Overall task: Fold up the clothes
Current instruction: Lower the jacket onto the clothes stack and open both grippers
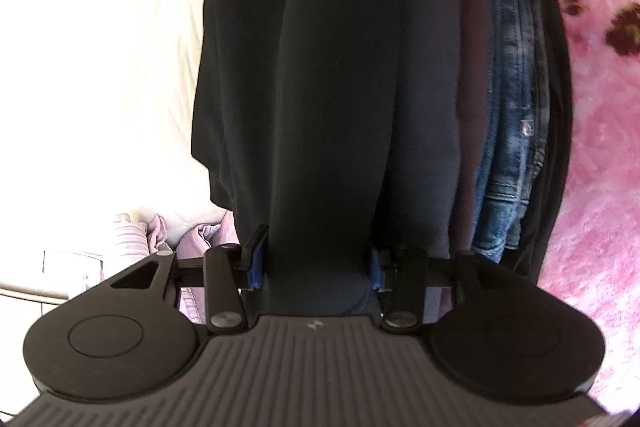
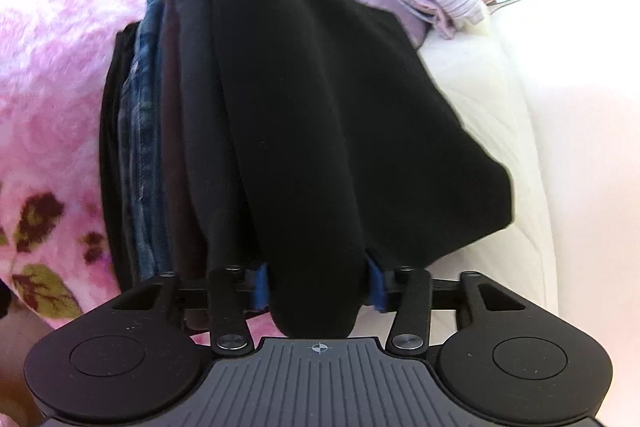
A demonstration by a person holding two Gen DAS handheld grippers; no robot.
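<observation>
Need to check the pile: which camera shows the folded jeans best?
Left wrist: the folded jeans show seams and hems clearly, right of the black garment. Right wrist shows them as a blurrier strip at its left.

I see my left tongs and my right tongs both tipped down and forward, each with its two blue pads squeezed against the sides of a thick fold of dark cloth, and the far tip of my left tongs peeks into the right view.
</observation>
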